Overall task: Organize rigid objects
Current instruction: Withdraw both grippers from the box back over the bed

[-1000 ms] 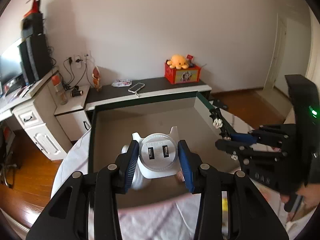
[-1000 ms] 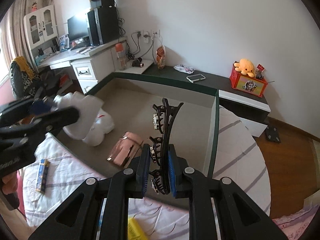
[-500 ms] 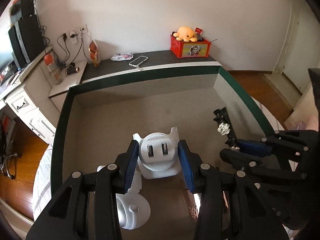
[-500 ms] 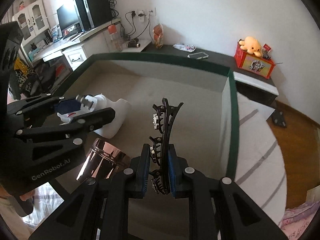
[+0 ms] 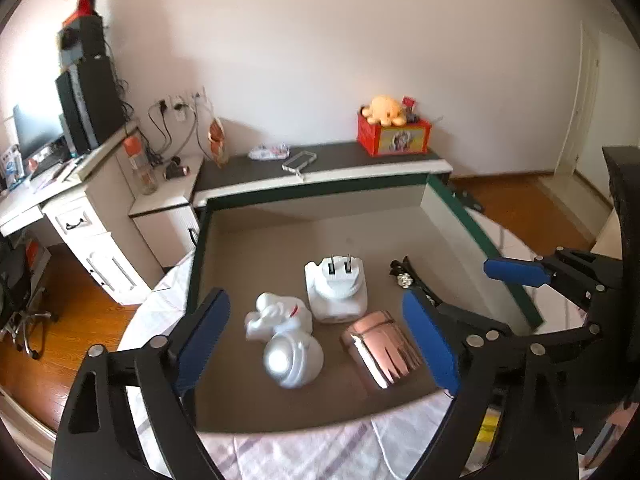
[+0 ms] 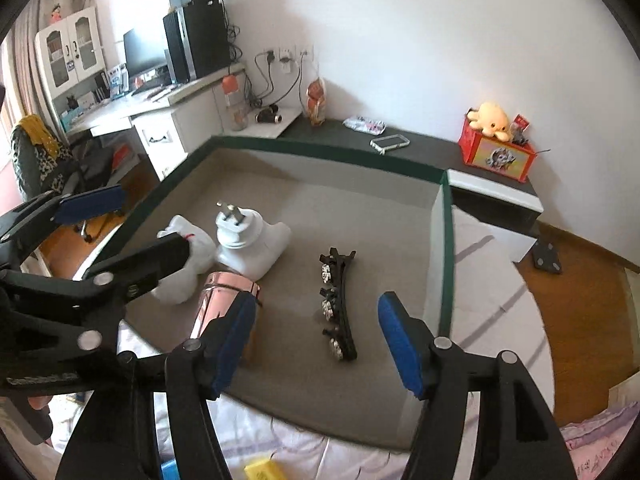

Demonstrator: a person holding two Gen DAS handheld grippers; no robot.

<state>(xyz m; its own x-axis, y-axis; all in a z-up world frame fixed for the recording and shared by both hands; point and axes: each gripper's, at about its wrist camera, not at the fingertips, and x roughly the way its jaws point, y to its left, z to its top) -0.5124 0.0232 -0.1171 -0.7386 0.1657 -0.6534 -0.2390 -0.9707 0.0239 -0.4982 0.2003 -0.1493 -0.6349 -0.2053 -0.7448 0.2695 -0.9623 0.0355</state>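
Note:
A white plug adapter (image 5: 336, 292) (image 6: 252, 240) stands prongs-up on the floor of the green-rimmed box (image 5: 480, 224) (image 6: 320, 148). My left gripper (image 5: 316, 340) (image 6: 120, 232) hangs just short of it, jaws opening, nothing between the pads. A black hair clip with rhinestones (image 6: 338, 304) (image 5: 404, 278) lies flat on the box floor. My right gripper (image 6: 318, 340) (image 5: 480, 292) straddles it from above, jaws opening, with neither pad touching it. Beside the adapter sit a white figurine (image 5: 284, 336) (image 6: 188, 256) and a rose-gold case (image 5: 380, 344) (image 6: 224, 300).
The box rests on a striped bedsheet (image 5: 304, 452). A yellow packet (image 6: 264, 470) lies on the sheet near the box's front edge. Behind stand a low dark cabinet with a phone (image 6: 390, 143), a red box with an orange plush (image 5: 392, 132), and a white desk (image 5: 60, 200).
Both grippers opened and drew back. The adapter left the left pads and now stands in the box; the hair clip left the right pads and lies on the box floor.

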